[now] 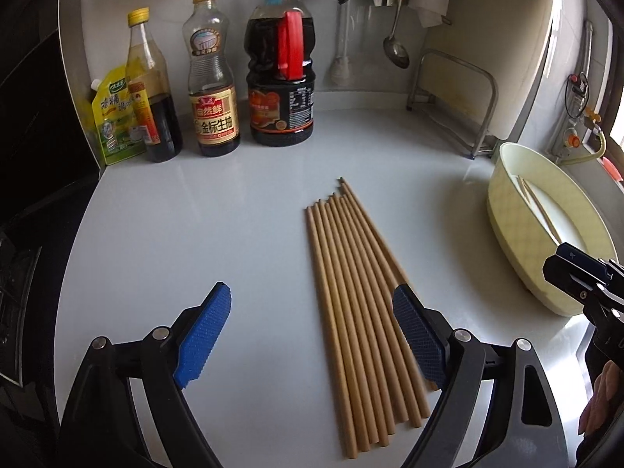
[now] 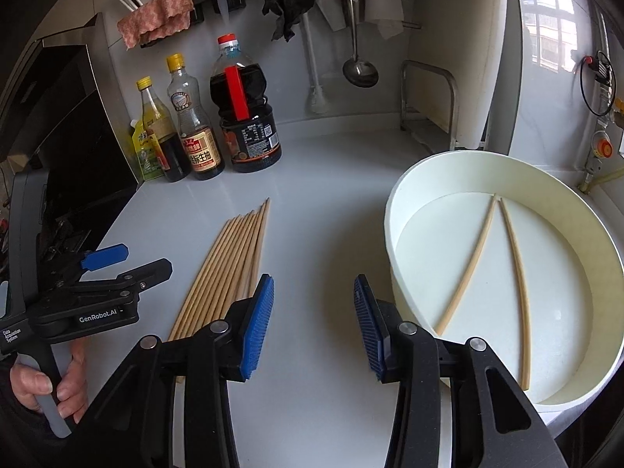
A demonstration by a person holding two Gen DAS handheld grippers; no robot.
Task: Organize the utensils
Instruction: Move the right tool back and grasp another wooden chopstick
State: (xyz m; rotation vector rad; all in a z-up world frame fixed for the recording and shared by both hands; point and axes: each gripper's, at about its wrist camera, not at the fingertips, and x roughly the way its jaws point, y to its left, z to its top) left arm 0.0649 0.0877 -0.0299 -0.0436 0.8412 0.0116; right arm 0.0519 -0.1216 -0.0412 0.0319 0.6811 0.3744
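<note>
Left gripper (image 1: pixel 312 335) hanging wide open over the near ends of the chopstick bundle (image 1: pixel 351 292), gripping nothing; right gripper (image 2: pixel 314 327) partly open, empty (beside the basin). Farther off, two chopsticks (image 2: pixel 487 265) are lying inside the white basin (image 2: pixel 394 210), sauce bottles (image 1: pixel 212 78) standing behind.

A row of chopsticks (image 1: pixel 353 292) lies side by side on the table (image 1: pixel 195 234), with a round basin (image 2: pixel 394 234) to its right holding two more chopsticks (image 2: pixel 487 265). Behind, against the wall, three sauce bottles (image 1: pixel 212 78) stand in line, a seasoning pouch (image 1: pixel 113 117) at their left, a metal rack (image 1: pixel 452 97) to their right.
</note>
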